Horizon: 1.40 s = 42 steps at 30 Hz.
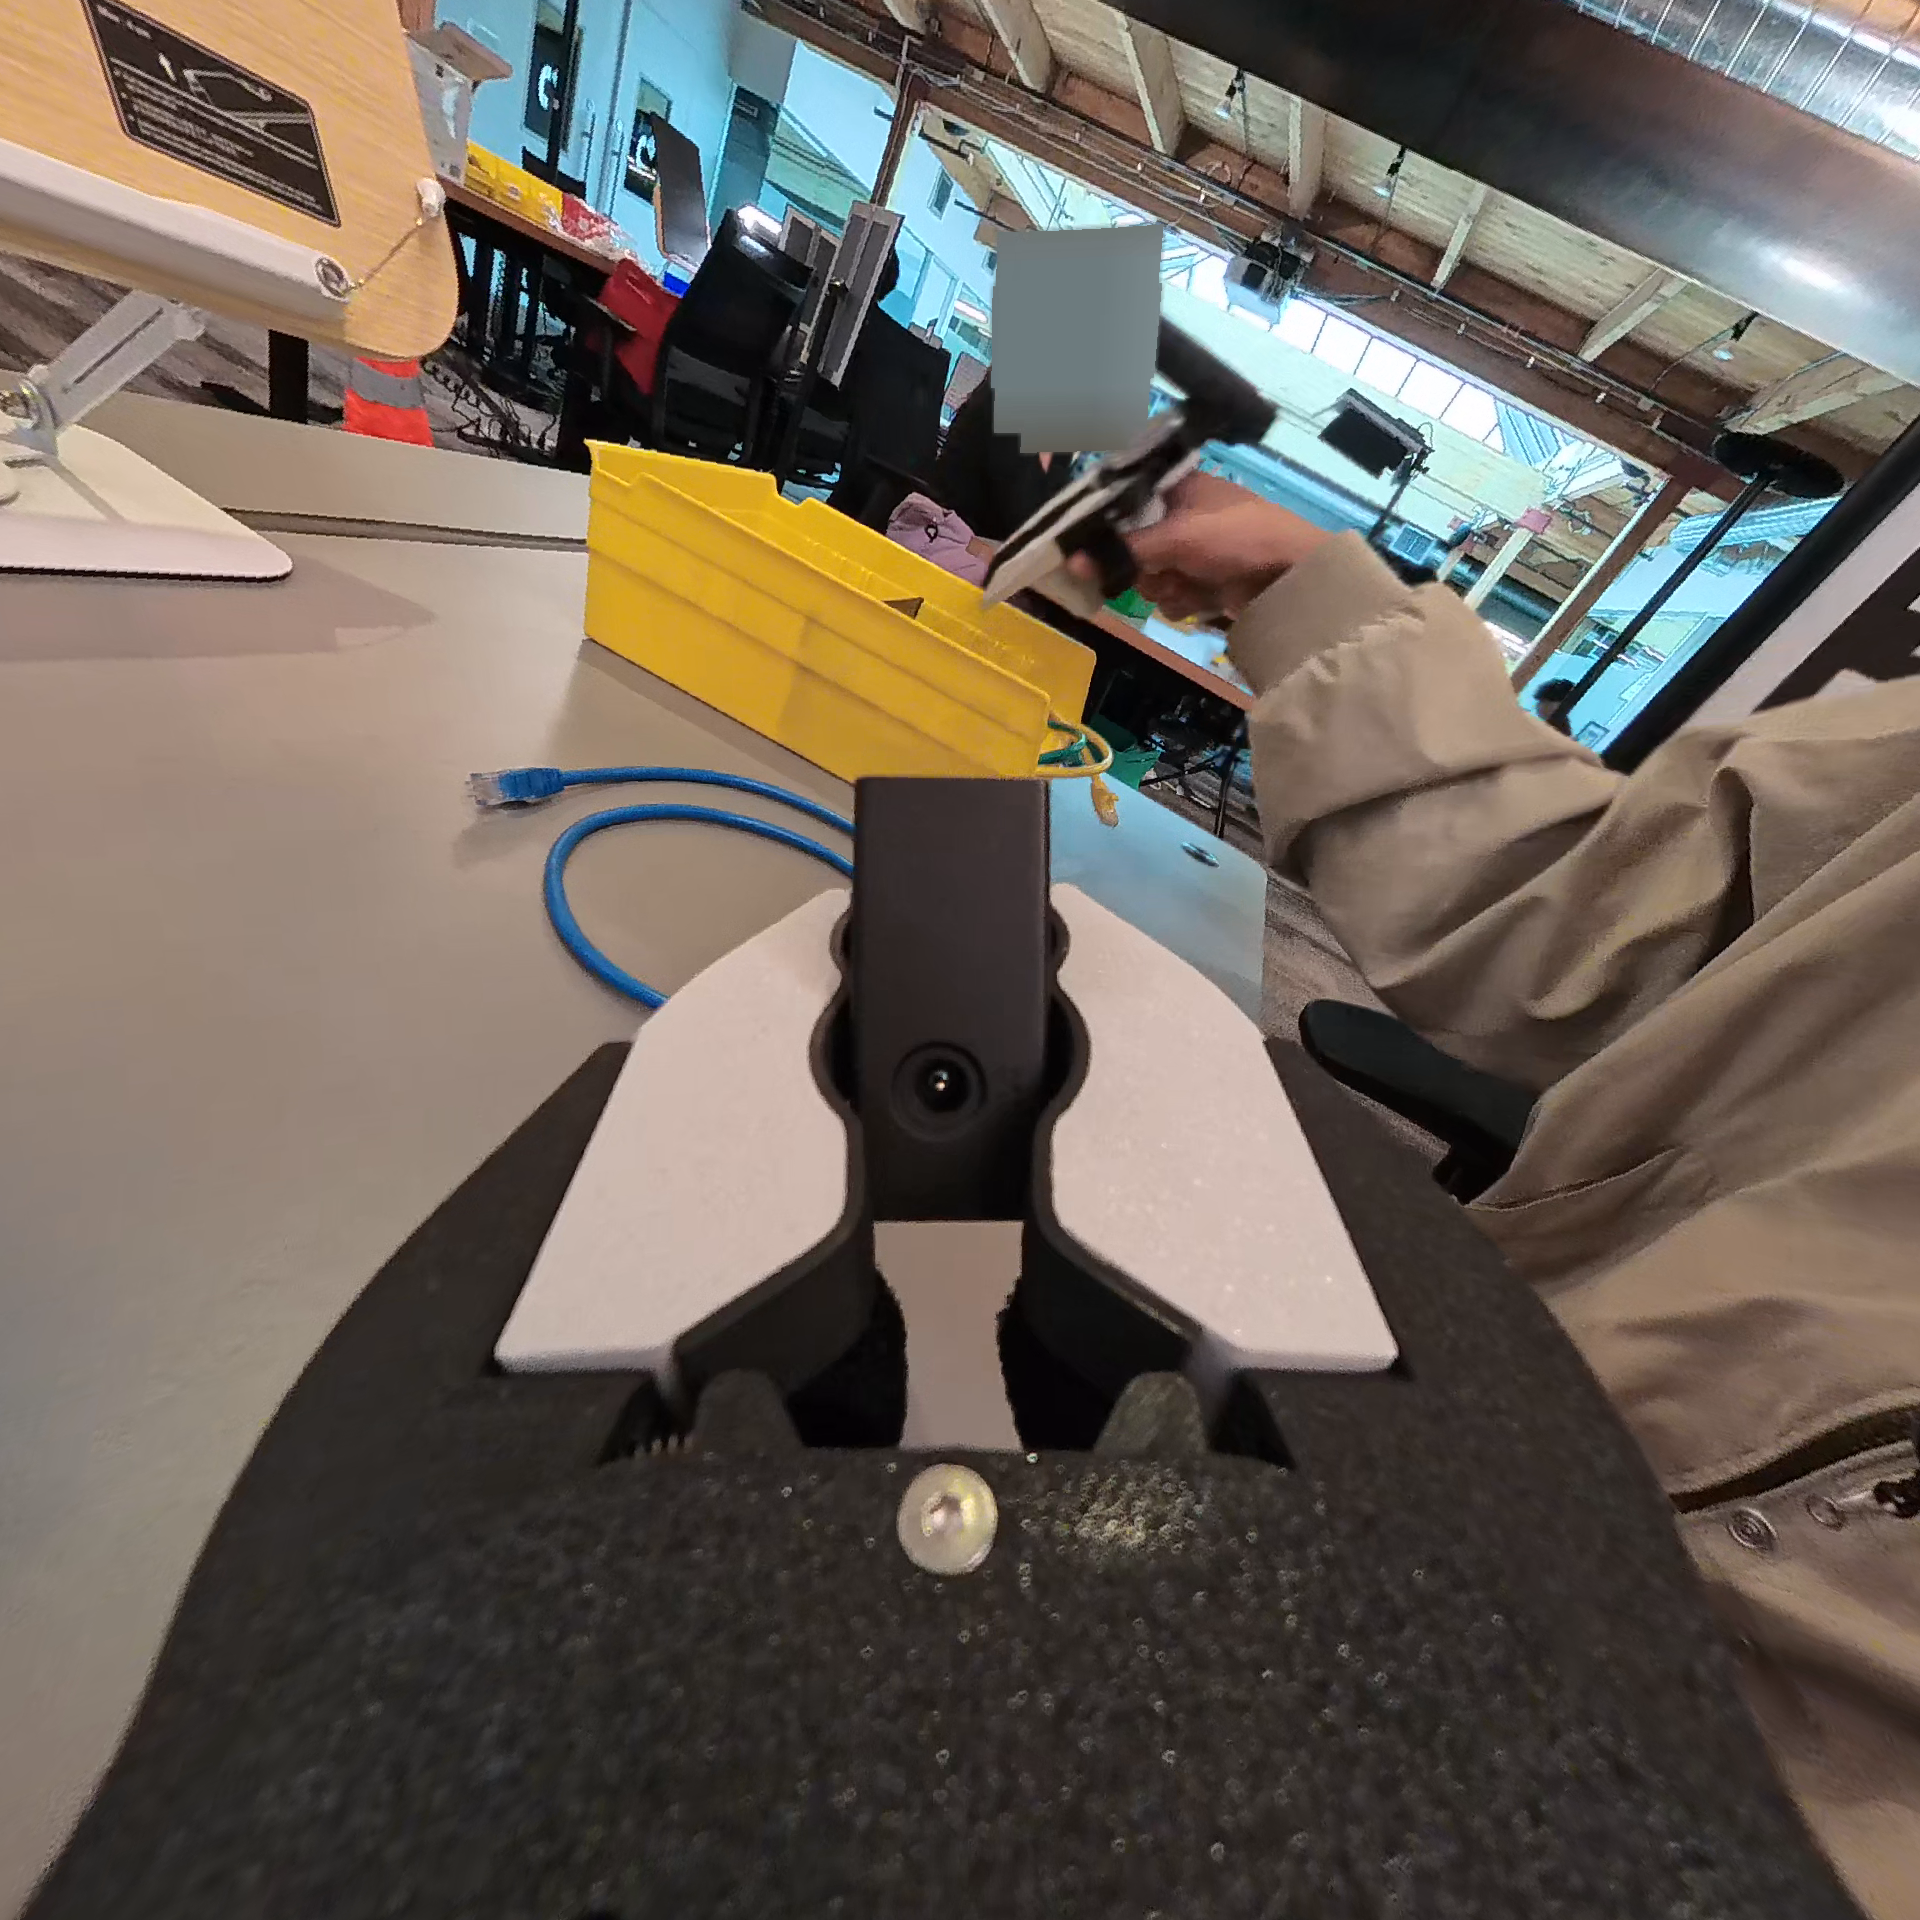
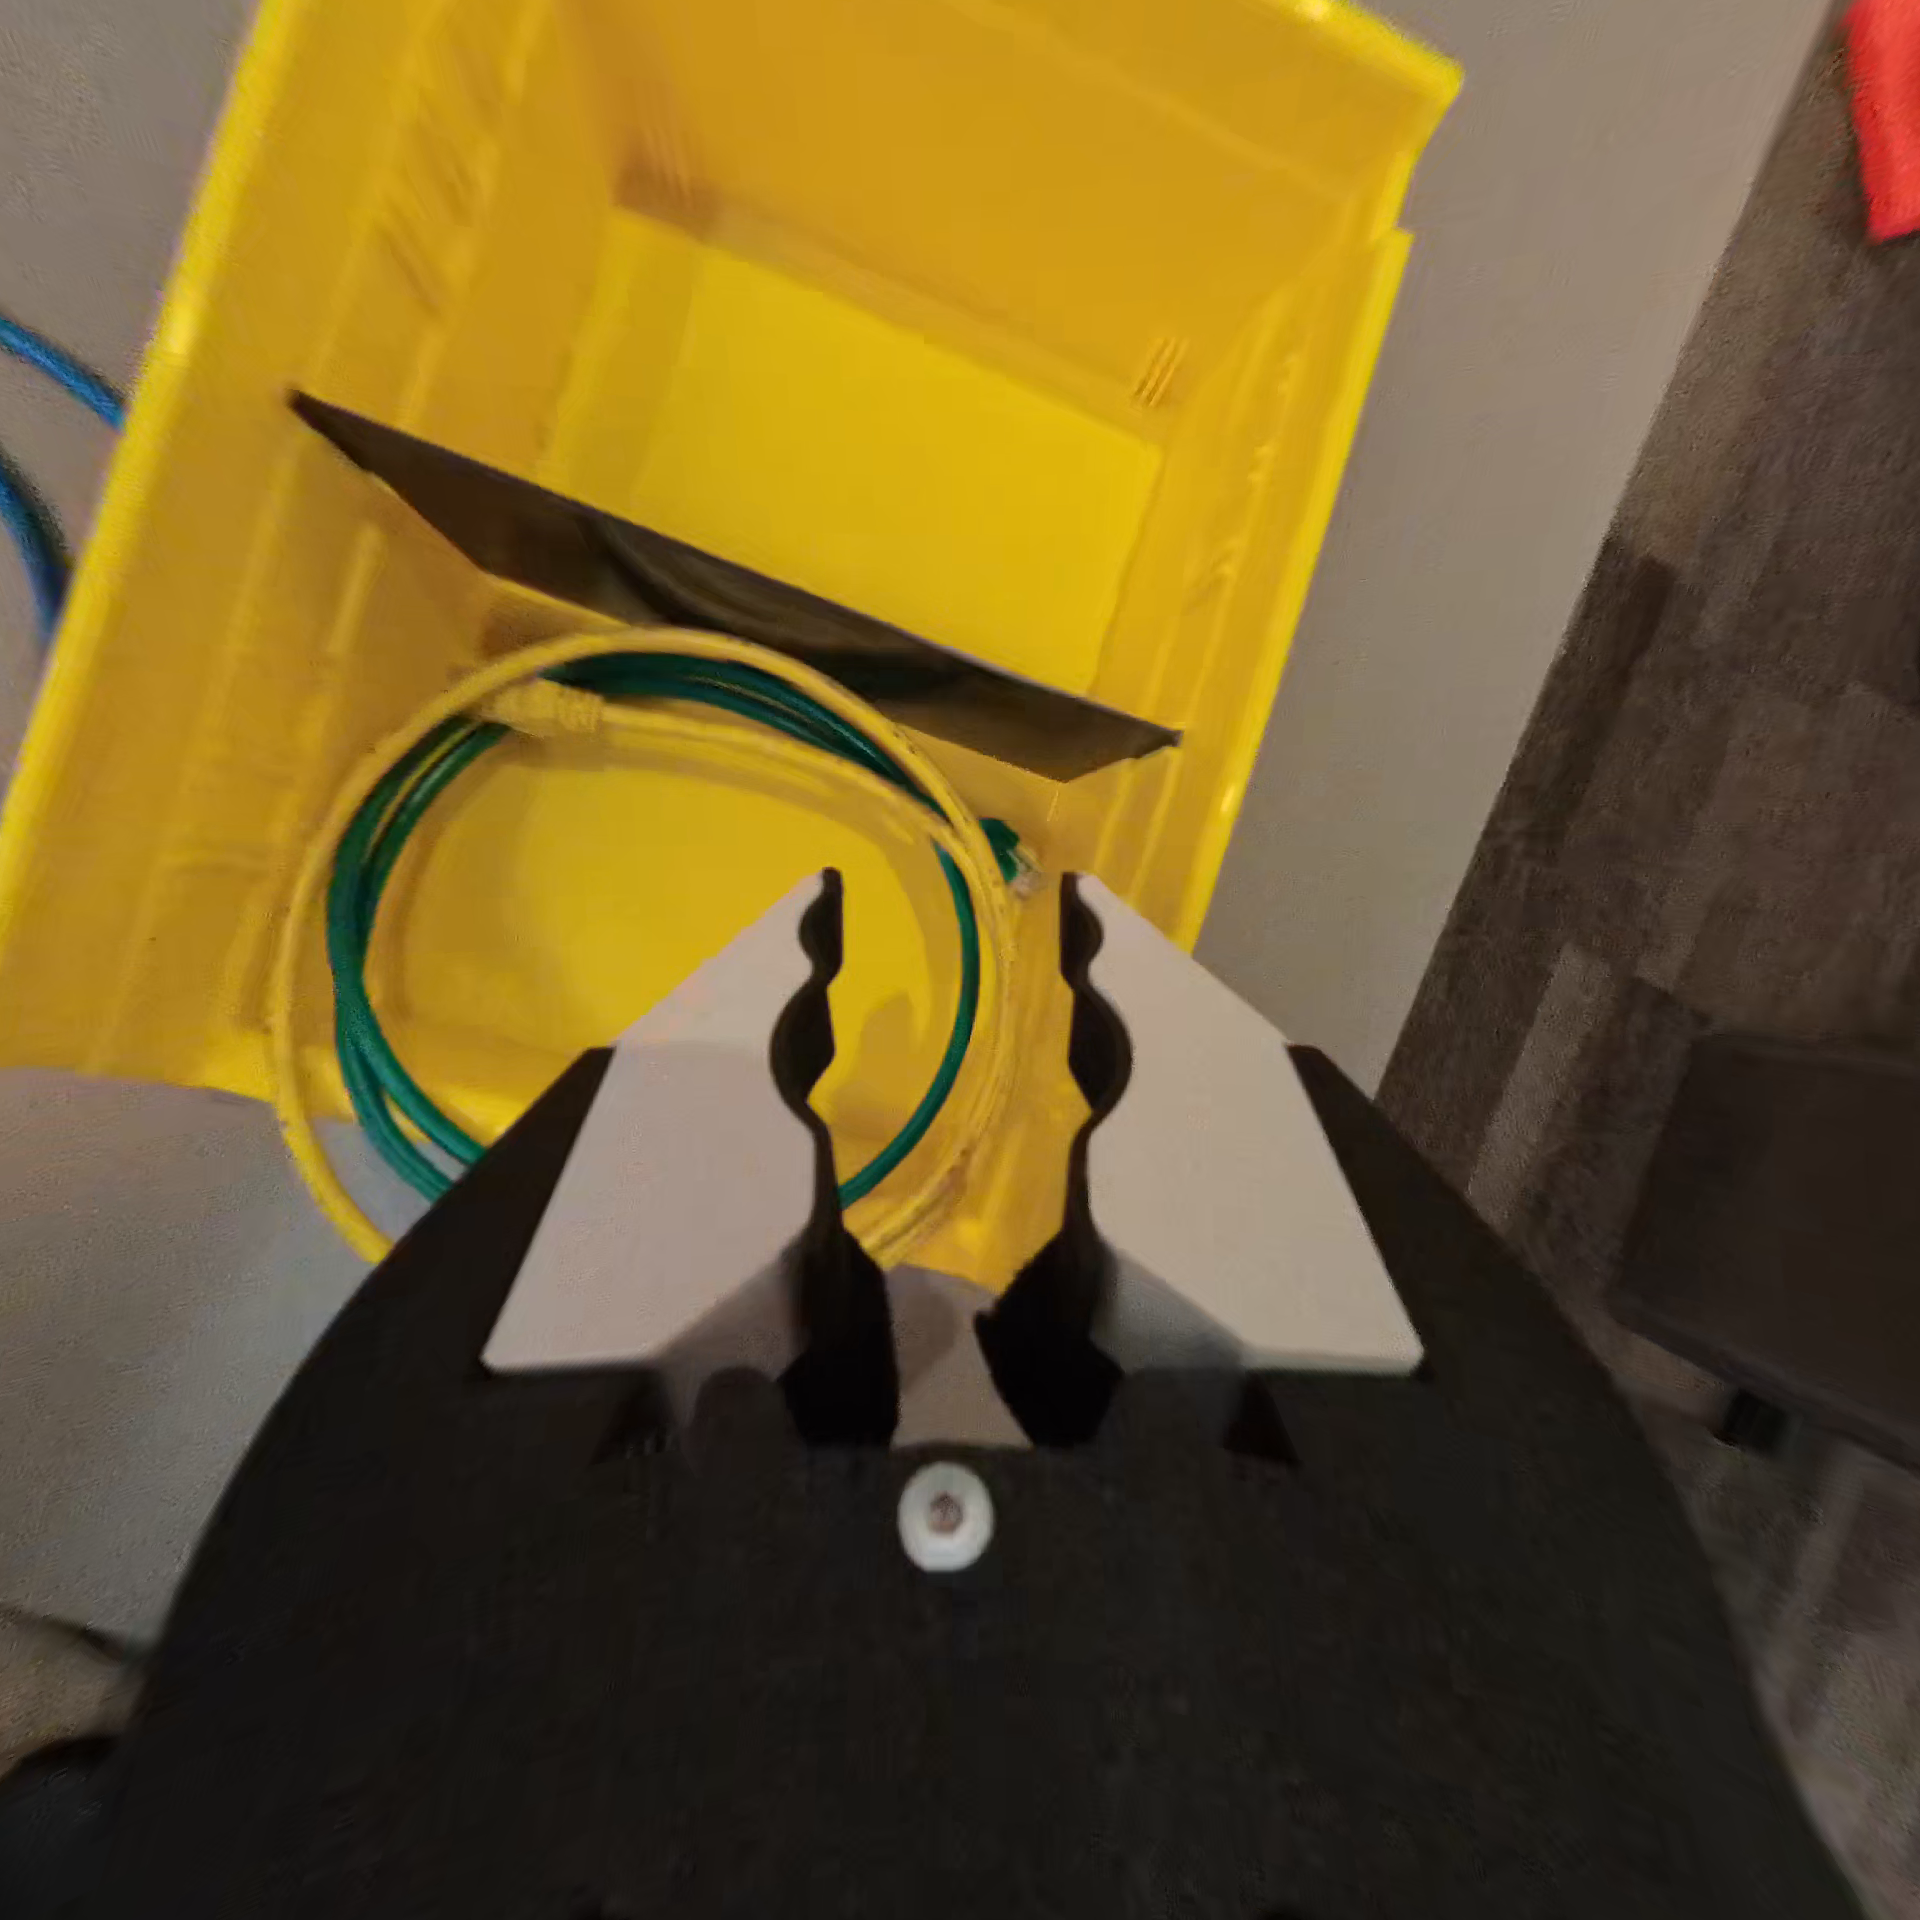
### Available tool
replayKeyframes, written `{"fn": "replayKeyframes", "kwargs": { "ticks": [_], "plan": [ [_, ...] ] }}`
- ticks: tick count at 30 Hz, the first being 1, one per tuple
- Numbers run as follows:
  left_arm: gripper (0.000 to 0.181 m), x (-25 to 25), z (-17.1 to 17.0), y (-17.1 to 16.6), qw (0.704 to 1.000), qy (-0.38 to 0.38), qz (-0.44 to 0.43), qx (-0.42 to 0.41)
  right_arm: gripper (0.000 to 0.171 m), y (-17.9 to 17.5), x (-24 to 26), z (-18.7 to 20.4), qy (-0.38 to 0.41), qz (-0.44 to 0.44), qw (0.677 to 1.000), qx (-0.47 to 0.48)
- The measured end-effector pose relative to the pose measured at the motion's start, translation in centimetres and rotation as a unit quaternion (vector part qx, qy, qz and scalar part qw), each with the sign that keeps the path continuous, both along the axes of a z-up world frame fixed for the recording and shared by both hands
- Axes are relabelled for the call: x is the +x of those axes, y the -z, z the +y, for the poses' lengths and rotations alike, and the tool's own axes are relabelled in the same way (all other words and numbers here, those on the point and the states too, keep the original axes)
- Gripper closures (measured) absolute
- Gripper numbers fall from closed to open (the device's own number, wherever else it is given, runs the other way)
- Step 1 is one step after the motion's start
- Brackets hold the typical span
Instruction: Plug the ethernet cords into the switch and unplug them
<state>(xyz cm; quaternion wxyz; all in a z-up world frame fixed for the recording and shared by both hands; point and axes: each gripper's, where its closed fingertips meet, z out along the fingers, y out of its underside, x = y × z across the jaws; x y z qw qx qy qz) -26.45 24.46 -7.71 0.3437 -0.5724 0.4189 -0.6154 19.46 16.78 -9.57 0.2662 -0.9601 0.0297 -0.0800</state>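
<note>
Two hand-held grippers were in use. Left hand-held gripper (image 1: pixel 948 935) was clamped on a black box-shaped device (image 1: pixel 948 997), presumably the switch, held upright between its white fingers (image 1: pixel 727 1122) low over the desk (image 1: pixel 260 935). Ahead and to its left a blue ethernet cord (image 1: pixel 623 821) lay looped on the desk, plug end free. Beyond the device stood a yellow bin (image 1: pixel 790 644). Right hand-held gripper (image 2: pixel 948 894) hung above the bin's near end, pointing steeply downward, jaws parted with nothing between them. The person's hand (image 1: pixel 1205 561) held it with the forearm in a tan sleeve (image 1: pixel 1455 790) raised over the desk edge. Below its tips, a yellow cord (image 2: pixel 312 1039) and a green cord (image 2: pixel 364 935) lay coiled together, in front of a black divider (image 2: pixel 727 592).
</note>
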Motion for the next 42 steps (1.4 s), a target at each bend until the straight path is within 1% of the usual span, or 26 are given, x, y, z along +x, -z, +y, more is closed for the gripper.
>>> {"fn": "replayKeyframes", "kwargs": {
  "ticks": [2, 4, 6, 8, 9, 10, 13, 16, 17, 19, 21, 22, 24, 26, 28, 29, 30, 32, 33, 36, 38, 39, 40, 42],
  "plan": [
    [0.152, -0.1, 0.1, 0.0, 1.000, -0.001, 0.000, -0.002, 0.131, -1.2, -0.1, -2.3, 0.035, -0.017, 0.997, 0.071],
    [0.152, -0.1, 0.1, -0.1, 1.000, -0.002, -0.002, -0.003, 0.131, -0.3, -0.3, -5.8, 0.077, -0.018, 0.992, 0.098],
    [0.152, 0.0, 0.1, 0.0, 1.000, 0.000, -0.001, -0.003, 0.132, 1.6, -1.2, -9.0, 0.108, 0.004, 0.987, 0.116],
    [0.152, 0.2, -0.1, 0.2, 1.000, 0.005, 0.002, -0.005, 0.132, 4.2, -1.5, -12.4, 0.130, -0.012, 0.987, 0.098],
    [0.152, 0.3, -0.2, 0.3, 1.000, 0.008, 0.003, -0.005, 0.133, 5.4, -2.0, -13.4, 0.124, -0.022, 0.988, 0.091],
    [0.152, 0.5, -0.4, 0.4, 1.000, 0.011, 0.004, -0.005, 0.136, 6.6, -3.0, -13.8, 0.106, -0.013, 0.990, 0.088],
    [0.152, 0.9, -0.8, 0.4, 1.000, 0.020, 0.005, -0.003, 0.138, 9.1, -7.3, -12.3, 0.040, 0.058, 0.993, 0.090],
    [0.152, 1.4, -1.1, 0.0, 1.000, 0.027, 0.000, -0.005, 0.148, 9.6, -9.8, -10.1, -0.008, 0.079, 0.993, 0.085],
    [0.152, 1.5, -1.2, -0.2, 1.000, 0.029, -0.004, -0.008, 0.152, 9.2, -9.9, -9.7, -0.019, 0.069, 0.994, 0.080],
    [0.152, 1.5, -1.4, -0.3, 0.999, 0.032, -0.009, -0.011, 0.159, 6.9, -9.7, -8.8, -0.031, 0.043, 0.993, 0.101],
    [0.152, 1.5, -1.5, -0.3, 0.999, 0.032, -0.007, -0.008, 0.161, 4.4, -9.4, -7.7, -0.032, 0.043, 0.990, 0.133],
    [0.152, 1.5, -1.5, -0.2, 0.999, 0.033, -0.006, -0.009, 0.161, 3.7, -9.2, -7.3, -0.031, 0.050, 0.989, 0.133],
    [0.152, 1.5, -1.5, -0.1, 0.999, 0.034, -0.006, -0.014, 0.164, 3.2, -8.9, -6.4, -0.032, 0.057, 0.991, 0.120],
    [0.152, 1.5, -1.5, -0.2, 0.999, 0.034, -0.007, -0.015, 0.167, 4.0, -8.7, -5.8, -0.042, 0.058, 0.995, 0.076],
    [0.152, 1.4, -1.5, -0.3, 0.999, 0.032, -0.008, -0.012, 0.170, 5.8, -8.1, -6.3, -0.049, 0.054, 0.997, -0.023],
    [0.152, 1.3, -1.4, -0.3, 0.999, 0.031, -0.008, -0.011, 0.171, 5.7, -7.9, -6.2, -0.054, 0.050, 0.996, -0.045],
    [0.152, 1.3, -1.4, -0.3, 0.999, 0.031, -0.008, -0.012, 0.170, 5.6, -8.2, -6.3, -0.068, 0.063, 0.993, -0.073],
    [0.152, 1.2, -1.3, -0.3, 0.999, 0.029, -0.009, -0.014, 0.168, 5.5, -9.0, -7.3, -0.091, 0.102, 0.981, -0.139],
    [0.152, 1.2, -1.3, -0.3, 0.999, 0.029, -0.009, -0.014, 0.167, 5.3, -9.1, -8.1, -0.100, 0.108, 0.974, -0.172],
    [0.152, 1.0, -1.3, -0.3, 1.000, 0.027, -0.007, -0.012, 0.162, 4.8, -8.9, -10.8, -0.118, 0.091, 0.958, -0.247],
    [0.152, 0.9, -1.2, -0.3, 1.000, 0.025, -0.009, -0.010, 0.160, 4.4, -8.8, -12.1, -0.111, 0.081, 0.955, -0.263],
    [0.152, 0.8, -1.2, -0.3, 1.000, 0.024, -0.009, -0.007, 0.160, 4.2, -8.9, -12.3, -0.108, 0.079, 0.958, -0.256],
    [0.152, 0.8, -1.2, -0.3, 1.000, 0.023, -0.010, -0.004, 0.160, 3.9, -9.3, -12.4, -0.106, 0.079, 0.962, -0.240],
    [0.152, 0.8, -1.3, -0.3, 1.000, 0.024, -0.011, 0.007, 0.154, 3.1, -11.0, -11.5, -0.115, 0.081, 0.974, -0.177]
  ]
}}
